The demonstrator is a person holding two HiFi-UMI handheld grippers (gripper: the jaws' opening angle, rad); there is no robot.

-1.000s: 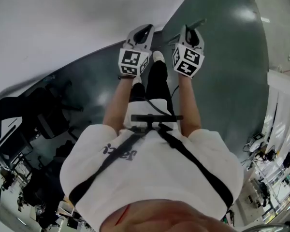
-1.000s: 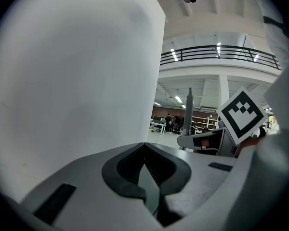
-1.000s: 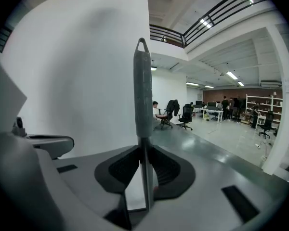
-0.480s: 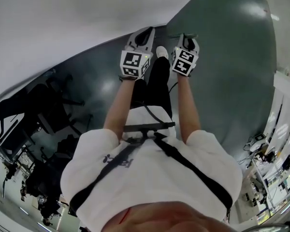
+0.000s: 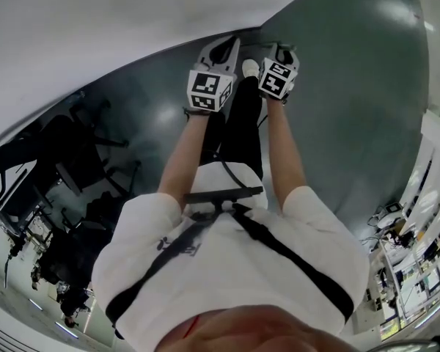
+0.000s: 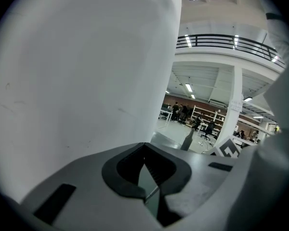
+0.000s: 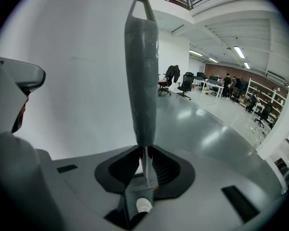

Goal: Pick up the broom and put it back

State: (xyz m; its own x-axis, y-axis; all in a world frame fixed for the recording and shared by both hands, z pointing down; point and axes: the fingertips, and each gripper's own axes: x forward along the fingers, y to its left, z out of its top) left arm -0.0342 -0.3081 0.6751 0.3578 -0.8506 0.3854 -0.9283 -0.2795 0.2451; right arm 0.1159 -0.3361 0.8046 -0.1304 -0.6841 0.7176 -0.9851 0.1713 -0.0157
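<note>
— Glossy grey-green floor (image 5: 352, 94) across the right of the head view, plain white wall (image 5: 95, 28) over the upper left. Any sign of the broom?

— Yes, in the right gripper view: grey broom handle (image 7: 141, 76) up the middle of the frame, hanging loop at the top, thin shaft running down between the pads of the right tool (image 7: 145, 155). Pinches that shaft firmly, by the look of it.

— And the brush end?

— Shows in no view. Cannot say whether off the floor or touching it.

— Left tool (image 6: 144, 158)?

— Tips pressed together, nothing between them. Sits to the left of the right one near the top centre of the head view, close to the wall and apart from the handle.

— So how far along?

— Looks like the first half done, with the handle gripped by one tool alone. Leaves the putting back. Shows no hook, rack or corner clearly meant for it, only bare wall just ahead of both tools, so probably means leaning or hanging it there.

— Anything else left?

— Needs setting the broom at its place, letting the pads spread, and drawing the right tool away without tipping it.
</note>
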